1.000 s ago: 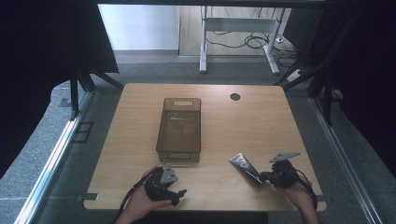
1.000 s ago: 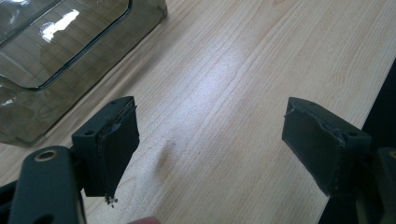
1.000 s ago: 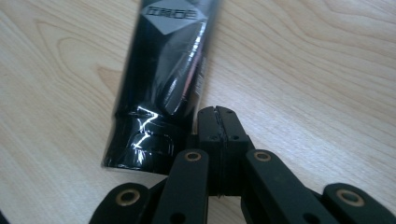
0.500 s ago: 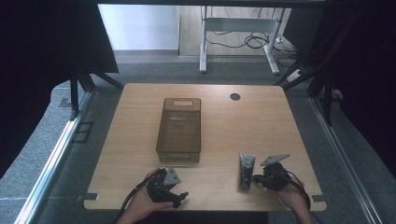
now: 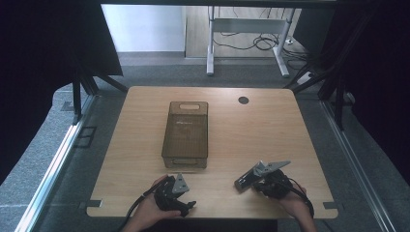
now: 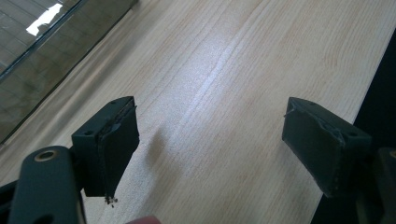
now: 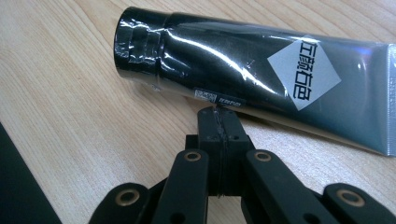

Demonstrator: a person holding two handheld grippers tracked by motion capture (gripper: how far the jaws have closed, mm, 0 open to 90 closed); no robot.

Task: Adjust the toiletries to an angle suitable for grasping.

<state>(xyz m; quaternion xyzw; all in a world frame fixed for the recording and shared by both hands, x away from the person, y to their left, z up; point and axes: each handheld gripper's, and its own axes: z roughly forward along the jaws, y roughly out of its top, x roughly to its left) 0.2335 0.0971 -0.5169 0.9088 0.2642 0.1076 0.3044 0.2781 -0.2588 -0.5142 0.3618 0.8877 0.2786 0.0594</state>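
A light wooden table [image 5: 270, 130] with rounded corners stands on grey carpet. A dark see-through bin [image 5: 186, 134] sits on it left of centre, its long side running away from the person. A black tube [image 7: 252, 70] with a white diamond label lies flat on the wood near the front right edge. A round black cable hole [image 5: 243, 100] sits near the far edge.
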